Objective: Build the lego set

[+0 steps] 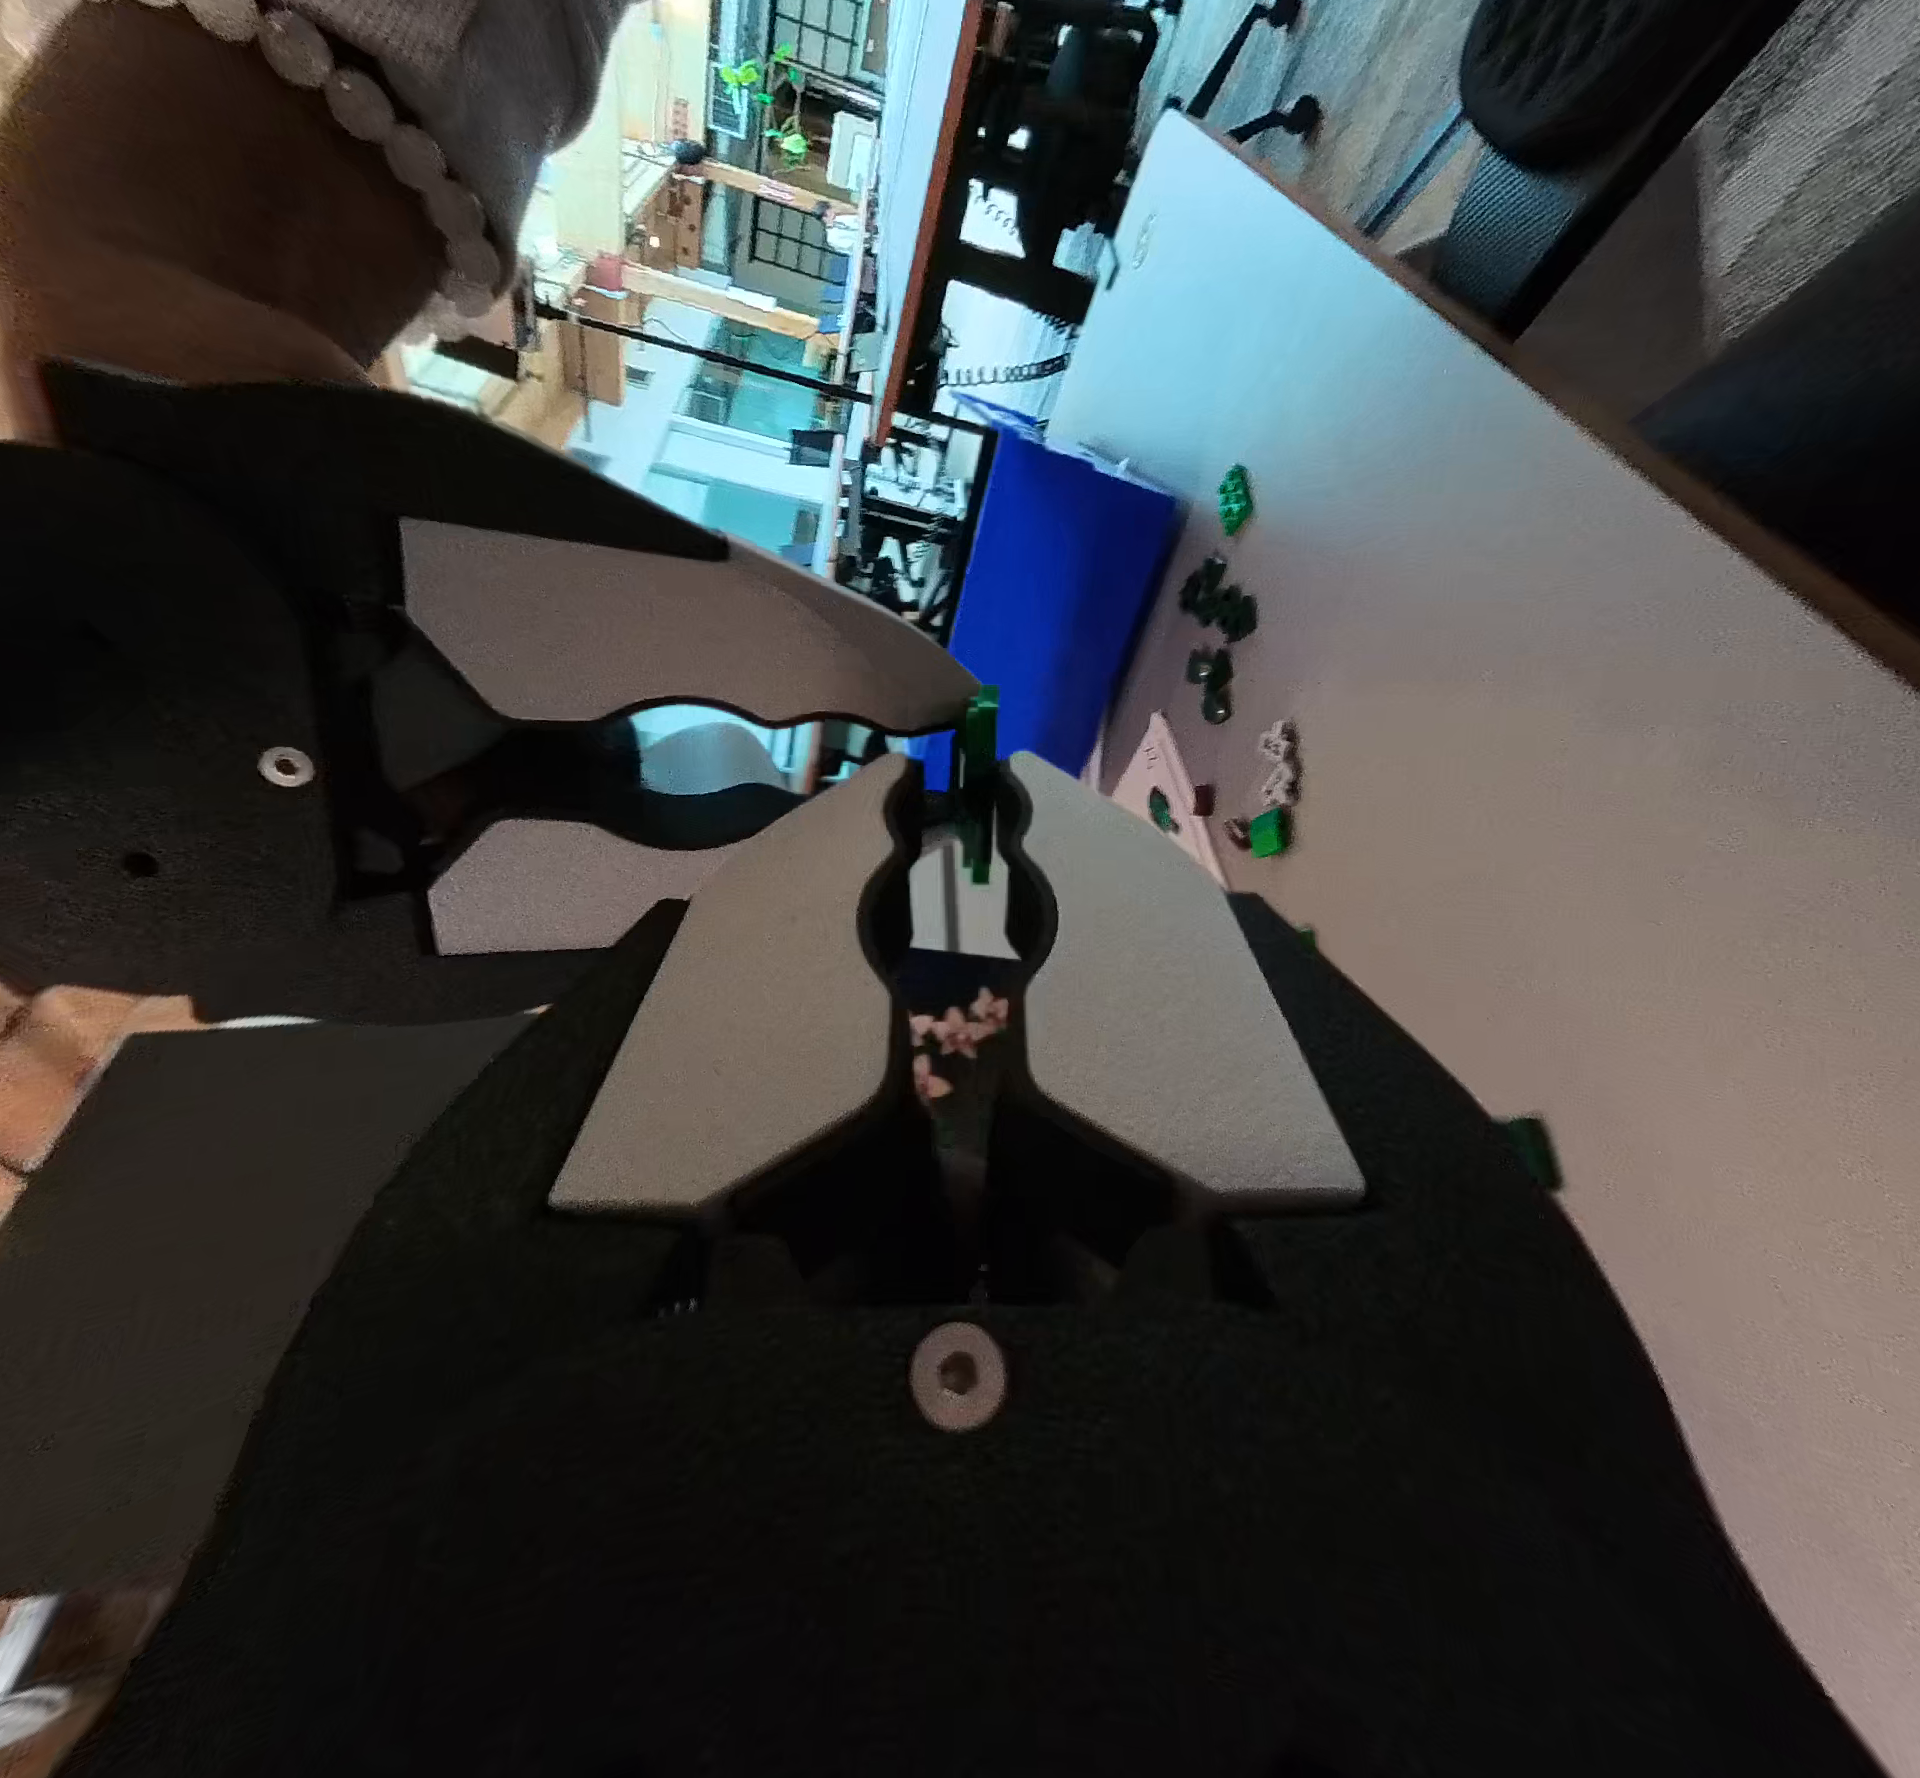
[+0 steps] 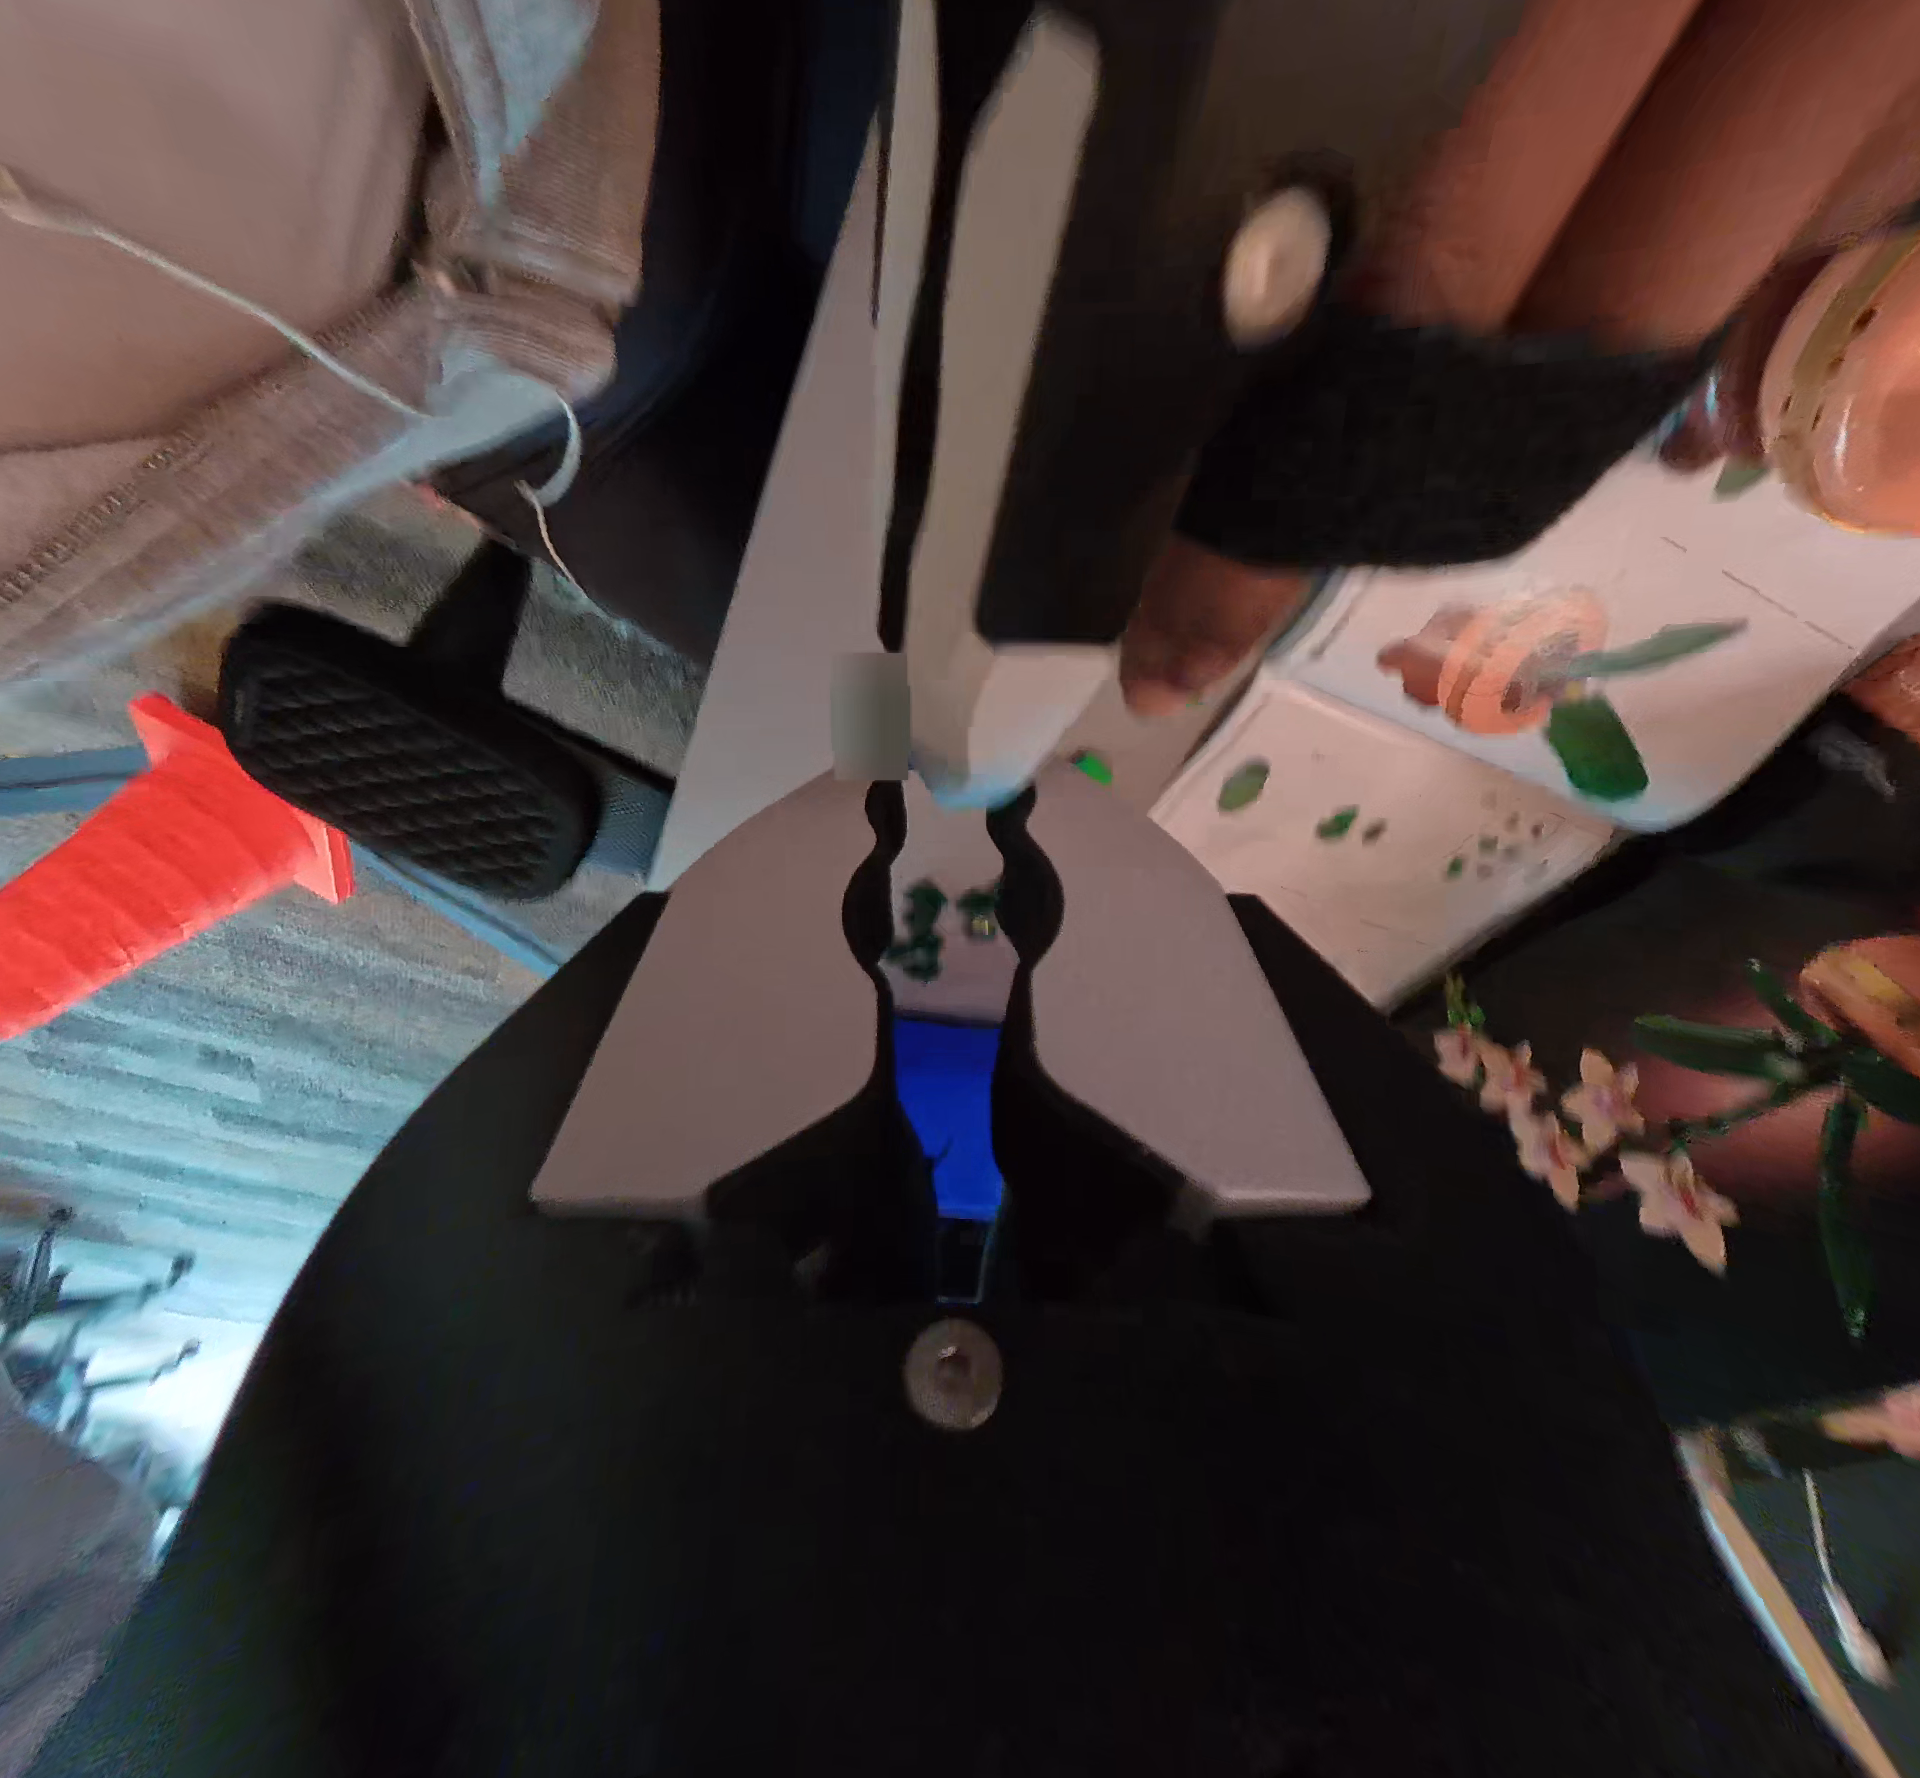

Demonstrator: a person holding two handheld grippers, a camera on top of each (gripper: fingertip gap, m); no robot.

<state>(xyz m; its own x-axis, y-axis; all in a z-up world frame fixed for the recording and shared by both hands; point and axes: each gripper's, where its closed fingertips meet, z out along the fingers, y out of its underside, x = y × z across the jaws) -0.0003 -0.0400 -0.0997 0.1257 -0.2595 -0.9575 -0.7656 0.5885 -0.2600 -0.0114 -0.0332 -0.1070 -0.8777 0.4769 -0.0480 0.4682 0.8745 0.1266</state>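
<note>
The white table [image 1: 1455, 689] tilts away ahead of the left gripper [image 1: 961, 783], loose green pieces [image 1: 1226, 606] scattered beyond its tips. The left gripper pinches a thin green stem piece [image 1: 979, 772]; the right gripper [image 1: 935, 715] meets it from the side, apparently nipping its top. Judging by this, two parts are being joined; next comes a steady, aligned push.

Both wrist cameras sit close behind their own grey fingers, tilted steeply above the white table [image 1: 1455, 689]. Each view faces the other gripper, near the table's edge; both share the blue bin [image 1: 1049, 585].
</note>
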